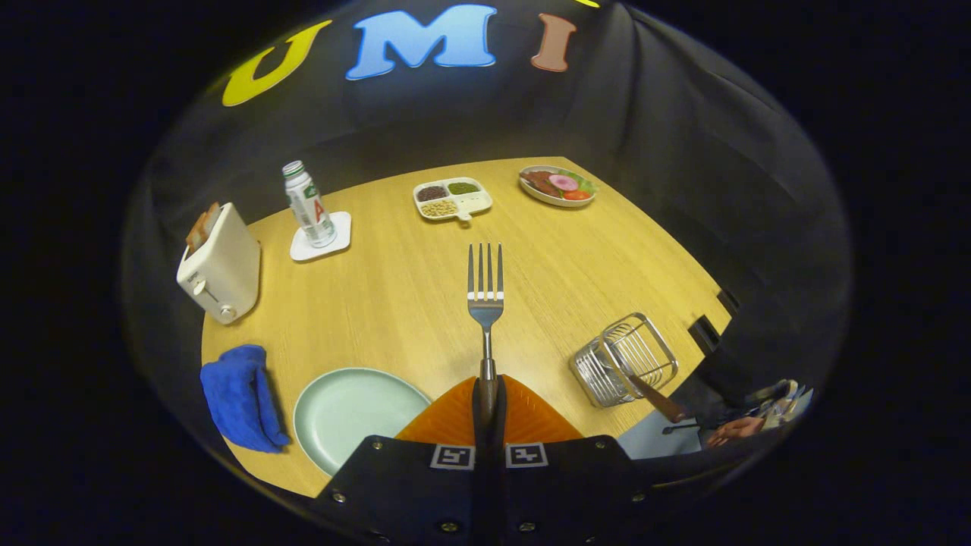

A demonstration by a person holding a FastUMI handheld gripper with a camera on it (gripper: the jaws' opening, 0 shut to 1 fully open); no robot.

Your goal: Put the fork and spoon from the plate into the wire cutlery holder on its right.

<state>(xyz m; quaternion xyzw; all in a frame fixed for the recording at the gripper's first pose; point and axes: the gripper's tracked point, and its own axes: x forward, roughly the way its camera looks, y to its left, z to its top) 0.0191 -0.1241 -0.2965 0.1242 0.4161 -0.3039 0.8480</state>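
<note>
- Gripper (486, 394) closed on the fork (485, 299) — both fingers pressed together against the handle, with hardly any gap left between them.
- Fork sticking straight out ahead of the fingers, tines pointing away, lifted clear above the wooden table (394, 288).
- Pale green plate (345, 409) just left of the fingers, near the table's front edge, its right part hidden behind the gripper body; no cutlery visible on the part that shows.
- Wire cutlery holder (623, 358) to the right of the fingers, near the table's right edge, seen tilted in this view, well apart from the plate.
- Brownish handle (658, 402) crossing the holder's near corner and running out past the table edge — too unclear to tell whether it belongs to the spoon.
- Blue cloth (239, 396) bunched up just left of the plate.
- White toaster (220, 267) further back on the left, with toast standing in its slot.
- Bottle (308, 203) upright on a white coaster (322, 239), beyond the toaster toward the back.
- Divided tray (453, 199) with three fillings at the far side, beyond the fork tines.
- Plate of food (557, 186) at the far right corner, beside the divided tray.
- A person's hand (732, 431) low down, off the table's right edge.
</note>
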